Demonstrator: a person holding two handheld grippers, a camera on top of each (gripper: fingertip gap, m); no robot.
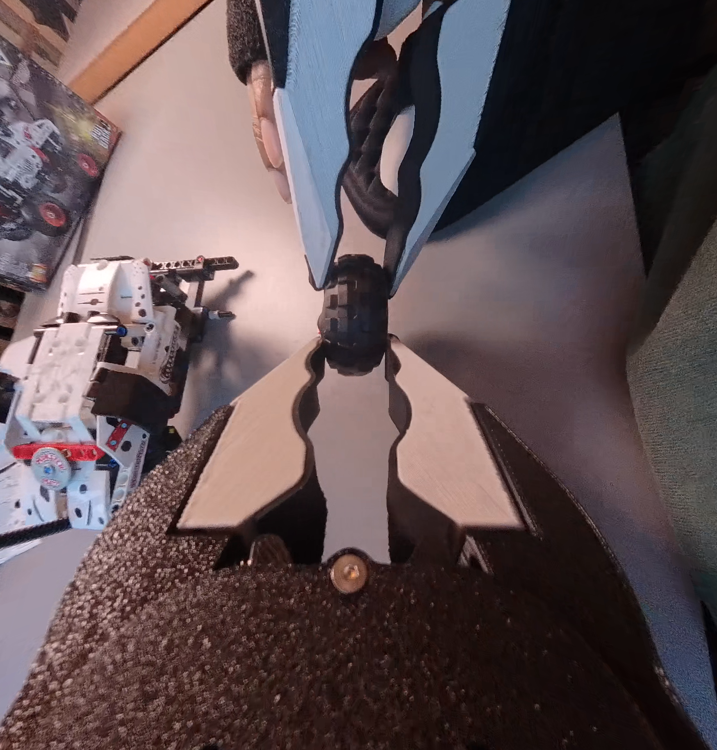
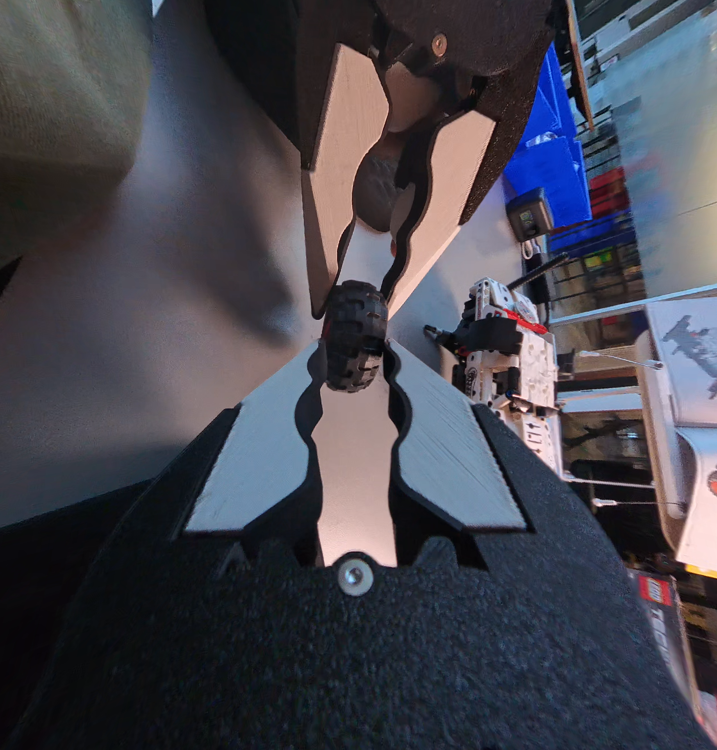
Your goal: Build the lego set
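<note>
Left wrist view only: box [image 1: 32,162] at upper left, a hand [image 1: 269,121] at top beside the right gripper [image 1: 353,280]. Right wrist view only: blue bins [image 2: 551,162] upper right, booklet [image 2: 697,365] far right. Truck [image 1: 85,389], white and black, wheel-less, sits on the table [image 1: 178,182] in both. Centre: tire [image 1: 355,316], black, knobby, pinched by left gripper [image 1: 353,345] from below and right gripper from above, jaws of both clamped on it, above the table.

bare table [image 1: 194,195] around, truck model [image 1: 97,389] left, box [image 1: 36,170] beyond
</note>
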